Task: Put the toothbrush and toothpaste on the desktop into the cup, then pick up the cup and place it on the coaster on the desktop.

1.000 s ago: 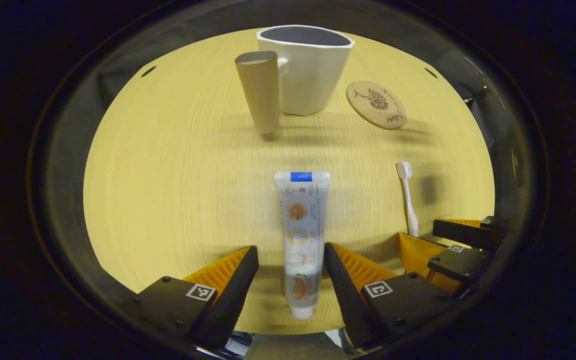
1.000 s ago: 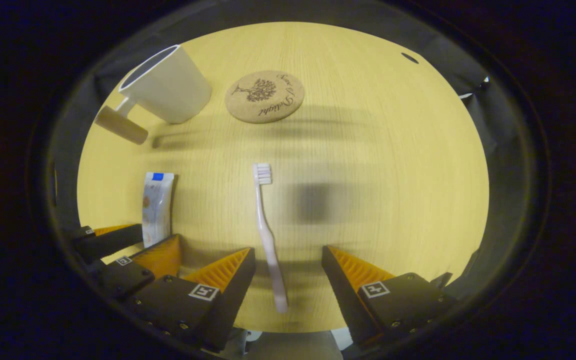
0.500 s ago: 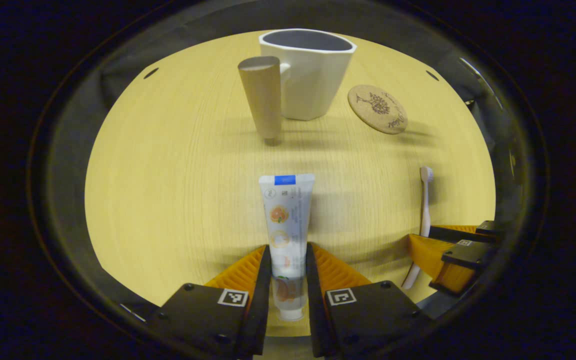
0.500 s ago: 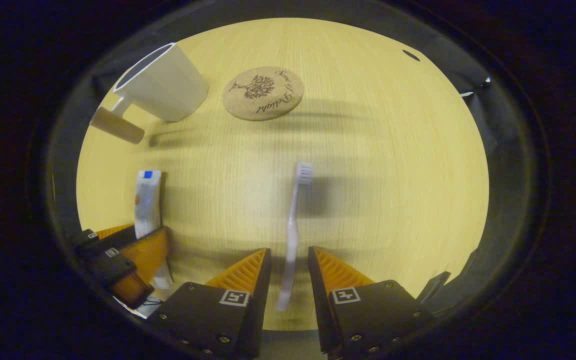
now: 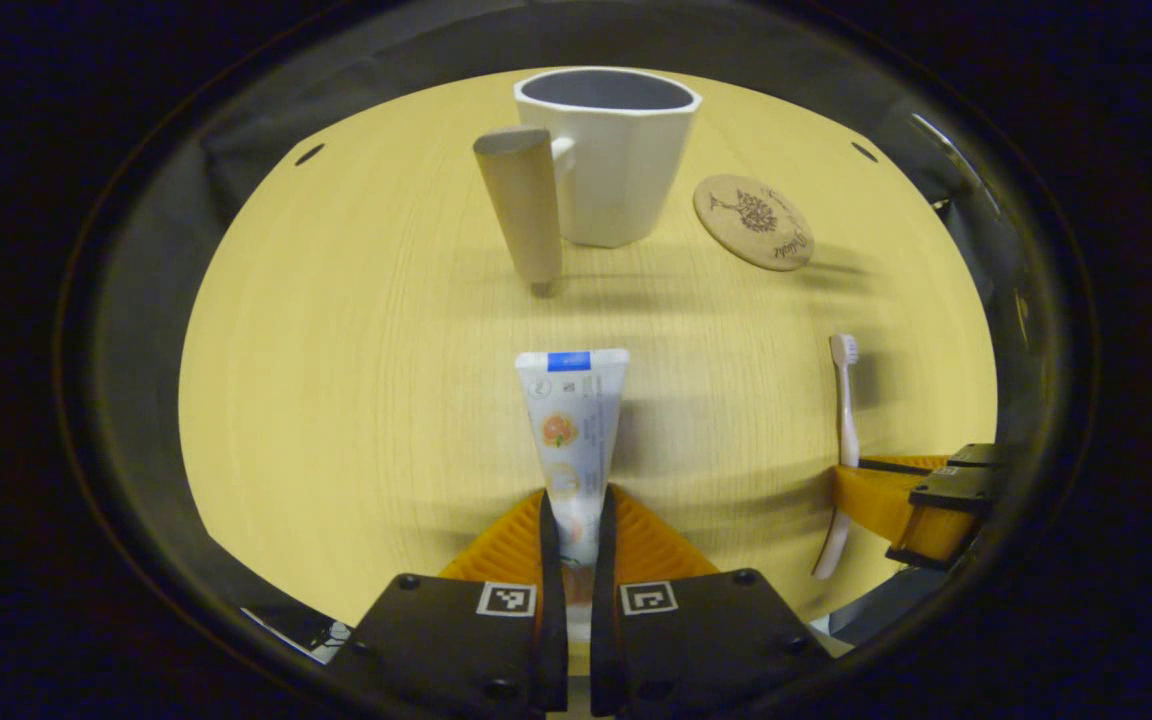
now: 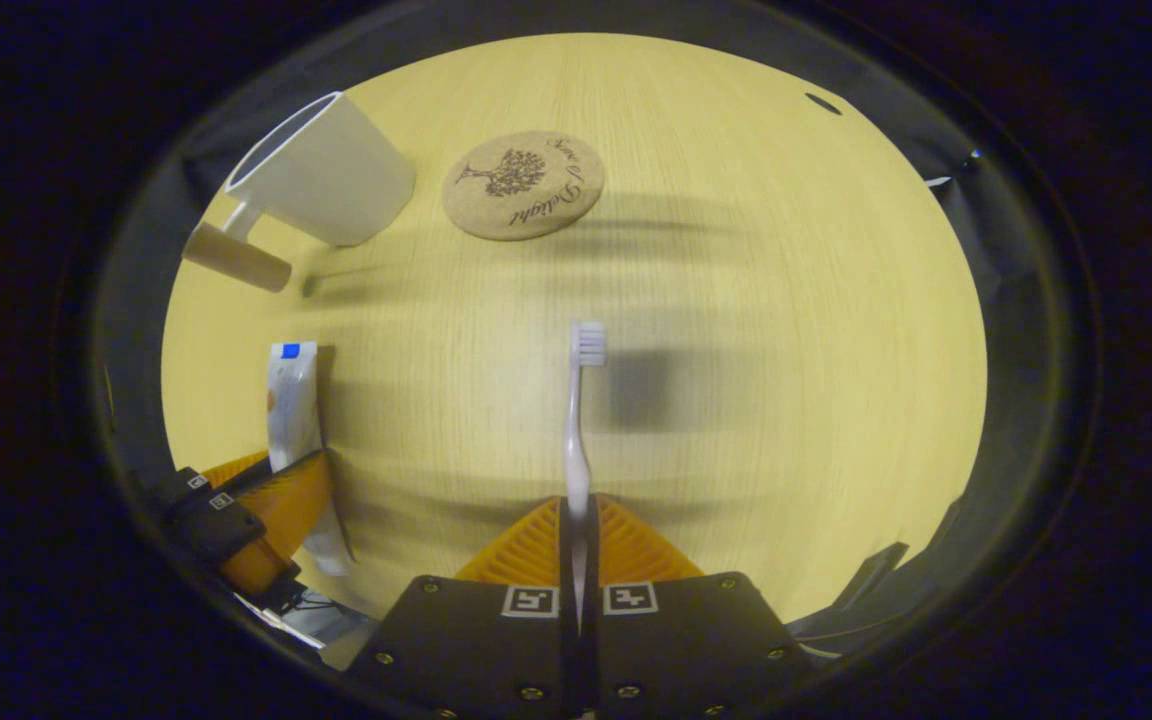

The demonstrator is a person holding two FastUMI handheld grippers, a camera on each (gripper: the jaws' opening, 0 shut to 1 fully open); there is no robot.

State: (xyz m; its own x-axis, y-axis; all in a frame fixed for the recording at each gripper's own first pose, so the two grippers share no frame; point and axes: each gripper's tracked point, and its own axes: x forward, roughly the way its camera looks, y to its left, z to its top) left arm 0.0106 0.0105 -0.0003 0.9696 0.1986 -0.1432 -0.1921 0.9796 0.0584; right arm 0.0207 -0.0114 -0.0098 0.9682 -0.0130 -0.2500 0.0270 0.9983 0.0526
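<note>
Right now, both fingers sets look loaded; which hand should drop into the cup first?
Left, probably. The left gripper is shut on the toothpaste, with the cup straight ahead. The right gripper, holding the toothbrush, sees it off to the side.

On the desktop, my left gripper clamps the cap end of the toothpaste, the tube pointing ahead toward the cup, whose handle juts toward me on its left. The coaster lies just right of the cup, apart from it. To the right, my right gripper pinches the toothbrush, its head pointing forward, the coaster well ahead and slightly left in the right gripper view.
</note>
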